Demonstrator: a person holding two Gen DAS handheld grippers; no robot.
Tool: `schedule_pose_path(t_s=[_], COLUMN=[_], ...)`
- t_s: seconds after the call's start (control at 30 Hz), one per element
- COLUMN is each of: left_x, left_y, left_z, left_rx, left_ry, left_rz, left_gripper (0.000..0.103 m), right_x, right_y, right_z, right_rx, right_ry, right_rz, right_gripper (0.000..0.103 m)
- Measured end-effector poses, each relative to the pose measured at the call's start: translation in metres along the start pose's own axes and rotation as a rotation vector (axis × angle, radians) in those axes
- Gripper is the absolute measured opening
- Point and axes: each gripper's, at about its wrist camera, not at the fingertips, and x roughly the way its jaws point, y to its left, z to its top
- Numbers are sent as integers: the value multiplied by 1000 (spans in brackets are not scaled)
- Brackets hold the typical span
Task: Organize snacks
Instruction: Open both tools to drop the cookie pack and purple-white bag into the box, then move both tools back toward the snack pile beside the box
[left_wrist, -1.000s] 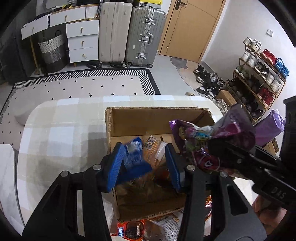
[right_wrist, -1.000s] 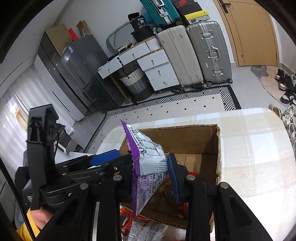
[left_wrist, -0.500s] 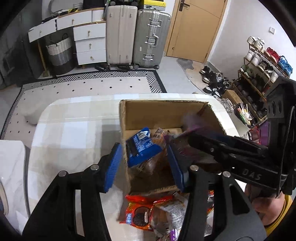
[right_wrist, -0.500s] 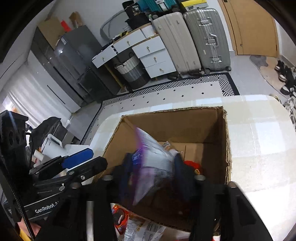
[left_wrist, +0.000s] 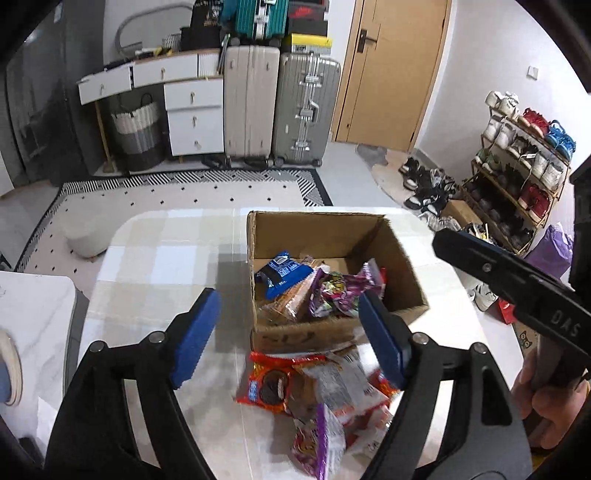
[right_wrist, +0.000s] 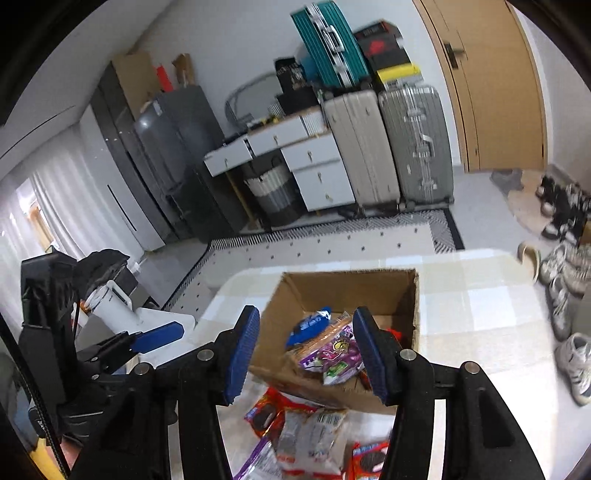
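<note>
A: Left wrist view first. We see the cardboard box (left_wrist: 332, 273) near the far edge of the table (left_wrist: 155, 258), with a blue packet (left_wrist: 282, 275) and a purple packet (left_wrist: 340, 291) lying loose inside, the purple one toward the near wall. The rest of the snack pile (left_wrist: 321, 391) lies at the near edge, just in front of the box.

B: How will those handle, do we think?

A: We judge them light, soft and crinkly, slippery on the foil, with brittle biscuits inside. We'd pinch a sealed end or a corner, gently, not the puffed middle.

B: And the left gripper (left_wrist: 288, 336)?

A: Its jaws have just been opening and stand wide, with nothing between the pads. It hangs above the near wall of the box and the pile. The right gripper (left_wrist: 517, 280) crosses at the right, with a hand (left_wrist: 546, 406) on its handle; from here we cannot tell how its jaws stand.

B: Right wrist view, then.

A: Here the right gripper (right_wrist: 306, 350) has also just been opening, and its jaws are moderately apart, empty, touching no snack. The box sits beyond them, the purple packet beside the right pad. Red biscuit packets (right_wrist: 266, 413) lie below, at the near edge.
</note>
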Motion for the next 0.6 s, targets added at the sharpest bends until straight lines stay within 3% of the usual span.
schedule_pose_path(t_s=[0.17, 0.23, 0.3, 0.47, 0.57, 0.6], left_x=[-55, -79, -103, -164, -196, -204], left_y=[-11, -14, -15, -18, -19, -19], left_z=[-16, -25, -34, -59, -78, -82], left_rx=[15, 18, 17, 23, 17, 17], left_ry=[-76, -104, -132, -206, -250, -266], left_rz=[13, 13, 13, 22, 22, 19], left_gripper=[80, 81, 82, 89, 102, 103], right_x=[-55, -81, -100, -164, -195, -206], right_y=[23, 35, 47, 77, 94, 99], right_z=[-9, -16, -23, -53, -71, -78], right_rx=[-33, -58, -76, -137, -170, -182], right_ry=[-63, -97, -138, -252, -314, -338], right_rz=[21, 31, 31, 53, 61, 61], right_gripper=[56, 71, 79, 92, 97, 100])
